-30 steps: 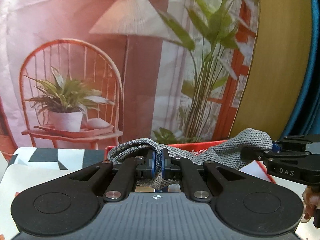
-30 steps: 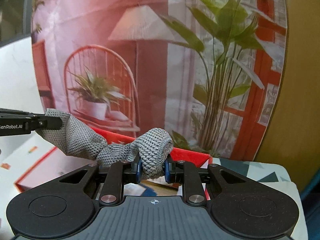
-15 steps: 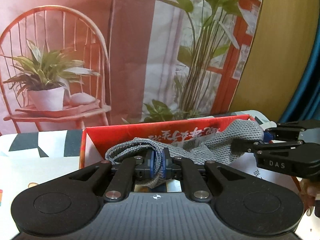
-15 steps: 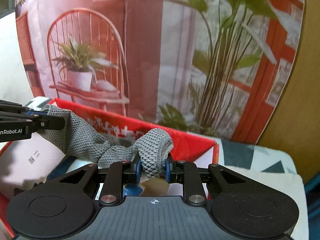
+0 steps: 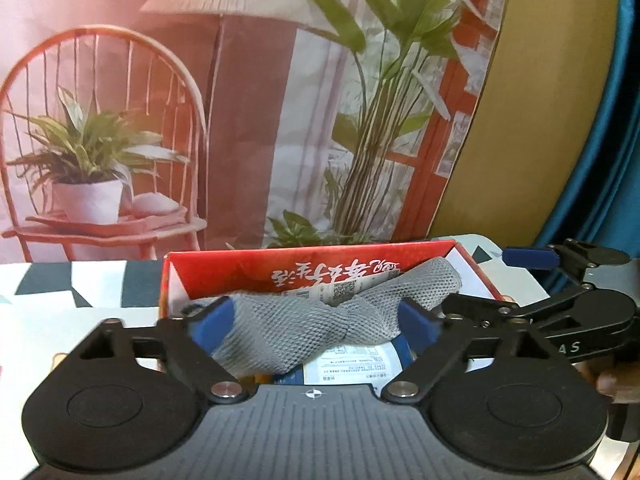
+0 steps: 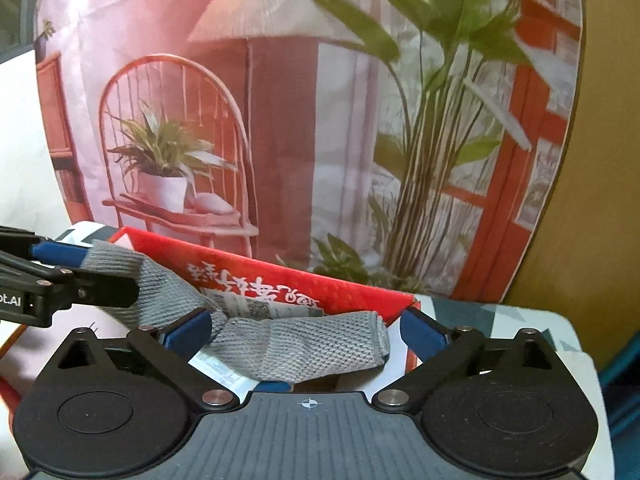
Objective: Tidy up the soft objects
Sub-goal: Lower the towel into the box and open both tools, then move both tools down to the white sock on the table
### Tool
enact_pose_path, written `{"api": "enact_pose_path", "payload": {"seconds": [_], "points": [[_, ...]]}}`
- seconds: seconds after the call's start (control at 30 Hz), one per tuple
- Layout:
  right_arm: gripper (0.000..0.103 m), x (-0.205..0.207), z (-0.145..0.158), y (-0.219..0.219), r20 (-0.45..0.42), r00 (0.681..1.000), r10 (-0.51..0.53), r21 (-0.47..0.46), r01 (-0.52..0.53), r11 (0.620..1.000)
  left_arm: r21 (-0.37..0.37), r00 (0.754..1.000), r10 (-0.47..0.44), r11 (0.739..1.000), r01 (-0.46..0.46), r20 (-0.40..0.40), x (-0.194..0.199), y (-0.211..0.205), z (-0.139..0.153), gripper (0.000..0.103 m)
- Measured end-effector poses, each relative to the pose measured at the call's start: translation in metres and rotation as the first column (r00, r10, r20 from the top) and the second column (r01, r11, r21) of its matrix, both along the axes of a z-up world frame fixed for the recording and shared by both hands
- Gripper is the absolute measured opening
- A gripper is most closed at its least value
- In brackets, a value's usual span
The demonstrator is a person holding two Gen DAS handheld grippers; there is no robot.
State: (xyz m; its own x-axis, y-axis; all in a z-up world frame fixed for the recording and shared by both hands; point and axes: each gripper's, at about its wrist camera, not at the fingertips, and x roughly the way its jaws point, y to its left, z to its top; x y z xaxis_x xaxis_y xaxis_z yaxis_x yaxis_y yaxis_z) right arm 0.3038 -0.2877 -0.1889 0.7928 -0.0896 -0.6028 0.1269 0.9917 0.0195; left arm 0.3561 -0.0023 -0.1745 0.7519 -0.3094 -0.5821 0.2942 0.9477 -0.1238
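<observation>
A grey knitted sock (image 5: 320,320) (image 6: 312,346) lies stretched across the inside of a red cardboard box (image 5: 304,250) (image 6: 280,270). My left gripper (image 5: 316,320) (image 6: 84,272) straddles one end of it. Its jaws are opening and stand wide, and the blue pads (image 5: 212,318) are not pressing the knit. My right gripper (image 6: 306,332) (image 5: 476,280) is over the other end. Its jaws are opening too, with the sock loose between the pads (image 6: 422,332). The sock's underside and most of the box floor are hidden.
Printed papers and a round blue-and-white label (image 5: 352,364) lie under the sock in the box. The box stands on a black-and-white patterned cloth (image 5: 80,284). Behind it hangs a printed backdrop (image 5: 240,120), with a wooden panel (image 5: 540,100) and a blue curtain (image 5: 616,160) to the right.
Both grippers were shut on the sock's ends; now both stand wide apart. The sock has dropped and lies slack in the red box.
</observation>
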Motion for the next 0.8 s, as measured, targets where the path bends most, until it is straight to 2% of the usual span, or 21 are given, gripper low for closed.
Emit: {"api": "enact_pose_path", "payload": {"seconds": [0.43, 0.8], "points": [[0.103, -0.048, 0.005, 0.011, 0.009, 0.999, -0.046, 0.065, 0.045, 0.997, 0.077, 0.999, 0.042, 0.996, -0.045, 0.033, -0.054, 0.014, 0.005, 0.099], [0.103, -0.087, 0.004, 0.02, 0.068, 0.996, -0.062, 0.107, 0.055, 0.993, 0.114, 0.993, 0.089, 0.989, -0.097, 0.074, -0.103, 0.027, 0.002, 0.1]]}}
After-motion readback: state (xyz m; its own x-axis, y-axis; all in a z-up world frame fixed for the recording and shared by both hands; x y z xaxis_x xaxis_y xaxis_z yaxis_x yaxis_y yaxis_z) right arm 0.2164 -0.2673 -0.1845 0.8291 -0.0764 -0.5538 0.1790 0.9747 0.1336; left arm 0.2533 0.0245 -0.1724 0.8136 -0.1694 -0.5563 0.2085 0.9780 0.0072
